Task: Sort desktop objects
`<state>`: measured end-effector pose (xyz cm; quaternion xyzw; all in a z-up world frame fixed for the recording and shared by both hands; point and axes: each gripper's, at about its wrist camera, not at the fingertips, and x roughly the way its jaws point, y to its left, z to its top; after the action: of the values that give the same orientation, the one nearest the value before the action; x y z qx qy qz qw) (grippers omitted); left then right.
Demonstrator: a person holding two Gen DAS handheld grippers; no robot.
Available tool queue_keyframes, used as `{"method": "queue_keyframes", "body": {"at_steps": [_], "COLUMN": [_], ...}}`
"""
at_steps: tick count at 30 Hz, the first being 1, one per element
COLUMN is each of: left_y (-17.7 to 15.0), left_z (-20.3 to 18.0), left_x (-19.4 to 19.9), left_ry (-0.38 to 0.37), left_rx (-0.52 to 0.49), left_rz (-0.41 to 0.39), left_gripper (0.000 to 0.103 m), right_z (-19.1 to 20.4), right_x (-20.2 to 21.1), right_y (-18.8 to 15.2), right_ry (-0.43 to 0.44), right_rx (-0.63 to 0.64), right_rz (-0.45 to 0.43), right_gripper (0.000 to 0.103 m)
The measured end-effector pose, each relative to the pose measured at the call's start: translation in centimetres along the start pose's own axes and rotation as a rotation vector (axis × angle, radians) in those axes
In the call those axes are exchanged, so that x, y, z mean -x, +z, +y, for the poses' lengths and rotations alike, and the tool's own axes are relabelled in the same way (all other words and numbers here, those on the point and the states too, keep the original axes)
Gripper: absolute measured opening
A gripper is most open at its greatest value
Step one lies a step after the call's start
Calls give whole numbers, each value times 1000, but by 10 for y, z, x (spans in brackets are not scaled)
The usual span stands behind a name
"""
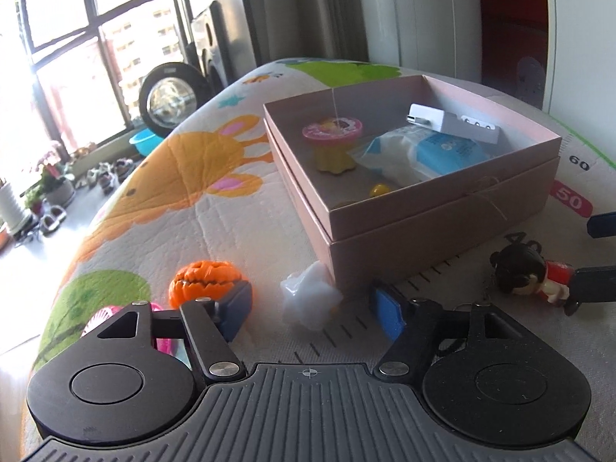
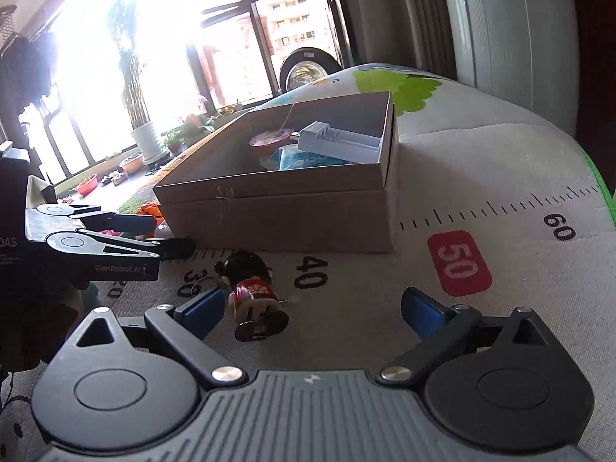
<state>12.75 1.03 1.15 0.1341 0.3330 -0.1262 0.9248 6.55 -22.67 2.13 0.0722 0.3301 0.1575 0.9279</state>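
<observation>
Left of box (image 1: pixel 442 227), pumpkin (image 1: pixel 206 279), right wrist view hides

Home: potted plants (image 2: pixel 144 131), cartoon play mat (image 1: pixel 215 177).

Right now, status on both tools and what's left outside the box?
Left tool open around white crumpled object. Right tool open, doll keychain lying between fingers. Orange pumpkin toy still outside pink box.
</observation>
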Motion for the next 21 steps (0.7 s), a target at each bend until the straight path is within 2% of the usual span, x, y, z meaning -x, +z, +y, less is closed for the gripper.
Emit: {"method": "queue_keyframes", "body": {"at_steps": [2,4,5,7,10,12,15,17,19,21], "left_y": [-1,-4,-7,-12,-21,-28,-42,-52,-61,-67], "left_z": [-2,-4,-4,-3,-5,-11,-27,-39,-47,-47], "left_x": [3,6,9,16,32,48,75,91,104,116], "left_ry": [-2,15,27,38,13,-28,-129,-156,-146,-114], "left_rx": [-1,2,7,17,36,38,31,16,0,-3], "left_rz": [-4,-3,0,-2,-2,-5,-8,-16,-31,-61], "left_gripper": [58,36,34,33,33,33,35,39,55,62], "right_z": [-2,-4,-4,-4,-3,-3,-3,-3,-3,-2], "right_x": [1,1,1,0,1,0,0,-1,-1,-2], "right_y": [0,0,0,0,0,0,0,0,0,1], "right_ry": [2,0,0,-1,-5,-6,-10,-11,-14,-17], "right_rx": [-16,-29,-31,-30,-28,-30,-33,-34,-31,-28], "right_rz": [-3,-1,1,2,3,5,9,11,12,14], "right_gripper": [102,103,103,103,103,103,103,103,103,103]}}
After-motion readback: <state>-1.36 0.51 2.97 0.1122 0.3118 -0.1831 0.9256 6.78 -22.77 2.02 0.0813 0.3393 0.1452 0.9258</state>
